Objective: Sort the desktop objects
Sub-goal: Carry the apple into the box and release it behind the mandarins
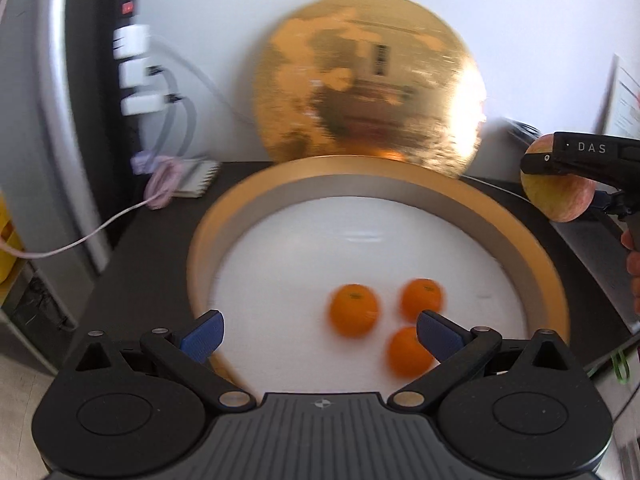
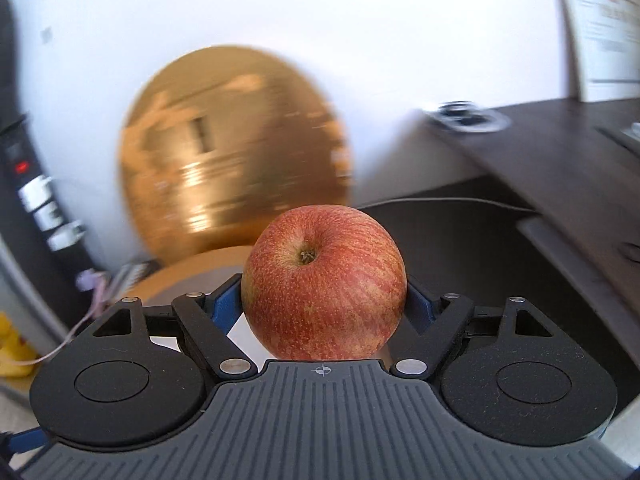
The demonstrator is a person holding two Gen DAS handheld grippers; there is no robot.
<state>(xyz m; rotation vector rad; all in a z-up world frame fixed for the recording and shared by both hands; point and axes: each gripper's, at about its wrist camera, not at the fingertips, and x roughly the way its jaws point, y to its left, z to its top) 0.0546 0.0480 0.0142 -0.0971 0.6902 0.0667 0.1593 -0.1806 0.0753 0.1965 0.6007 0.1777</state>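
A red-yellow apple [image 2: 324, 284] fills my right gripper [image 2: 324, 304], whose blue pads press on its two sides. From the left wrist view the same apple [image 1: 560, 196] hangs in the air at the right, beyond the box rim, with the right gripper [image 1: 558, 172] shut on it. A round gold-rimmed box [image 1: 532, 240] with a white floor holds three oranges [image 1: 354, 314]. My left gripper [image 1: 320, 334] stands open over the box's near edge, nothing between its blue fingers [image 1: 202, 336].
The round gold lid [image 1: 368, 80] leans upright against the white wall behind the box. A black power strip [image 1: 128, 56] with white plugs and cables stands at the left. A dark desk [image 2: 560, 168] and drawer unit lie at the right. A hand [image 1: 632, 264] shows at the right edge.
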